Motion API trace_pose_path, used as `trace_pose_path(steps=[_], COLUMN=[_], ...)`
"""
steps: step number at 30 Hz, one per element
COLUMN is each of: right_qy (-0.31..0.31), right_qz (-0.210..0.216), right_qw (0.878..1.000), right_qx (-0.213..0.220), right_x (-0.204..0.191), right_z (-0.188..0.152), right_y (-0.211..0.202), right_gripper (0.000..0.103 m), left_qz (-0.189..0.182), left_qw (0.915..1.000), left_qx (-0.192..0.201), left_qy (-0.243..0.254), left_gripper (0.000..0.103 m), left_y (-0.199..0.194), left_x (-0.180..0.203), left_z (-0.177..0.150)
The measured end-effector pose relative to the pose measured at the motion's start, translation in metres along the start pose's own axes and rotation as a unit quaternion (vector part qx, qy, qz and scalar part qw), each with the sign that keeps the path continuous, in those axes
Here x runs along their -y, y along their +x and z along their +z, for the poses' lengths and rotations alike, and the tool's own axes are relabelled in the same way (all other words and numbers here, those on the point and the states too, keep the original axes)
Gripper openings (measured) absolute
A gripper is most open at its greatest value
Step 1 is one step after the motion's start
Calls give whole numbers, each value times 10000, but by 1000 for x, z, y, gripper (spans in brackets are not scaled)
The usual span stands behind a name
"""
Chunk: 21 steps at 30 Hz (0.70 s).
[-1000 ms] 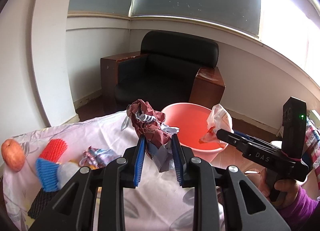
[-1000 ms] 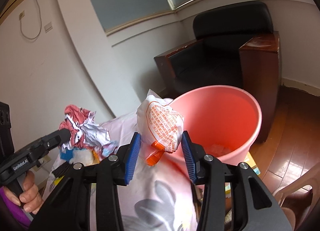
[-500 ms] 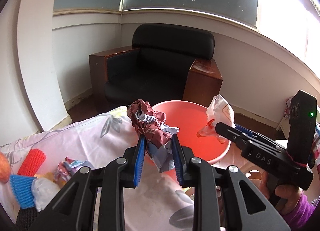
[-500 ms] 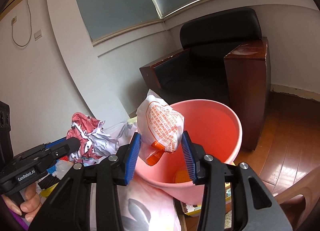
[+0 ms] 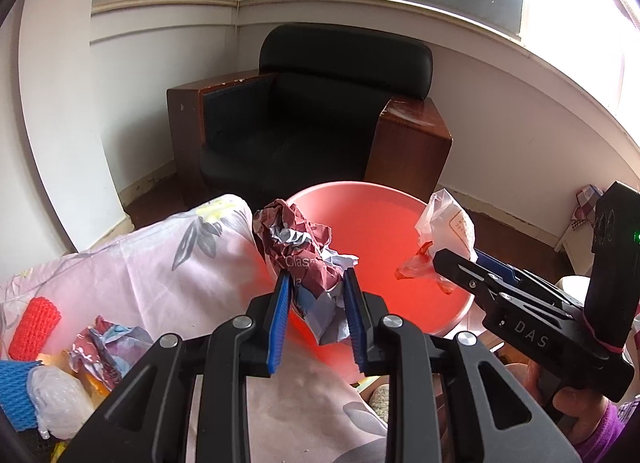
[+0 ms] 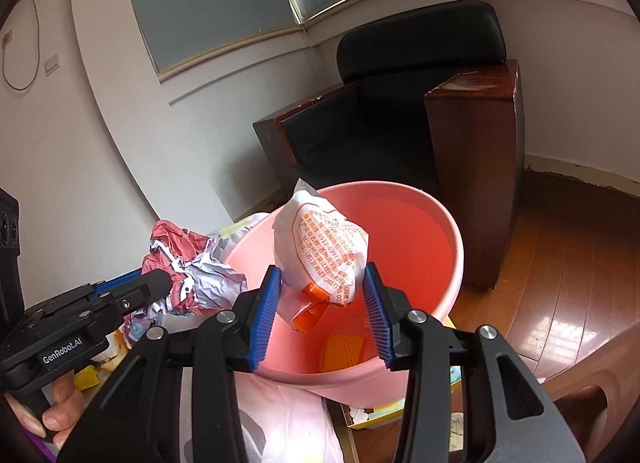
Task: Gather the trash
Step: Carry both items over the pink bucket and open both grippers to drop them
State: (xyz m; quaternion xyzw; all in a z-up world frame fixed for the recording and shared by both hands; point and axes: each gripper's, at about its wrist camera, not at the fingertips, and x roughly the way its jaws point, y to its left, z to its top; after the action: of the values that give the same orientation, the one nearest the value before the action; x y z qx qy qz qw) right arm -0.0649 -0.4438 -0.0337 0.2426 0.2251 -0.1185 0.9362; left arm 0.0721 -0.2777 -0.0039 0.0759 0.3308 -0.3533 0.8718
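Note:
My left gripper (image 5: 316, 299) is shut on a crumpled maroon and white paper wad (image 5: 304, 251), held at the near left rim of the pink bucket (image 5: 448, 315). My right gripper (image 6: 324, 295) is shut on a white bag with orange print (image 6: 320, 243), held over the pink bucket (image 6: 452, 239). In the right wrist view the paper wad (image 6: 184, 263) and the left gripper (image 6: 160, 283) show at the left. In the left wrist view the white bag (image 5: 448, 223) and the right gripper (image 5: 444, 259) hang over the bucket's right side. An orange net piece (image 6: 344, 347) lies in the bucket.
A table under a floral pink cloth (image 5: 160, 263) holds more trash at the left: a red foam net (image 5: 34, 323), a blue one (image 5: 16, 395), a clear bag (image 5: 60, 403), a crumpled wrapper (image 5: 104, 347). A black armchair (image 5: 320, 123) stands behind the bucket. Wood floor (image 6: 560, 283) lies right.
Both grippers have moved toward and over the pink bucket with their loads still gripped. The table's trash has slid left in the left wrist view; the orange fruit has left the frame.

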Motion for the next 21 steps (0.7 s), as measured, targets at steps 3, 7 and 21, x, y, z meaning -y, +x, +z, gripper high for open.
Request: trace_pose_path(steps=[3, 7, 21], right_qy=[33, 72, 328], right_qz=[-85, -157, -204], right_qw=[10000, 9998, 9991], right_qx=[4, -36, -191], right_x=[1, 4, 11], right_z=[-1, -1, -1], right_y=[1, 4, 10], right_gripper=[43, 44, 45], left_qz=[-10, -4, -38], left_qw=[10000, 10000, 9998], left_qx=[-16, 39, 168], left_qy=[8, -40, -77], left_gripper=[28, 31, 50], left_y=[4, 2, -8], left_x=[0, -1, -1], left_z=[0, -1, -1])
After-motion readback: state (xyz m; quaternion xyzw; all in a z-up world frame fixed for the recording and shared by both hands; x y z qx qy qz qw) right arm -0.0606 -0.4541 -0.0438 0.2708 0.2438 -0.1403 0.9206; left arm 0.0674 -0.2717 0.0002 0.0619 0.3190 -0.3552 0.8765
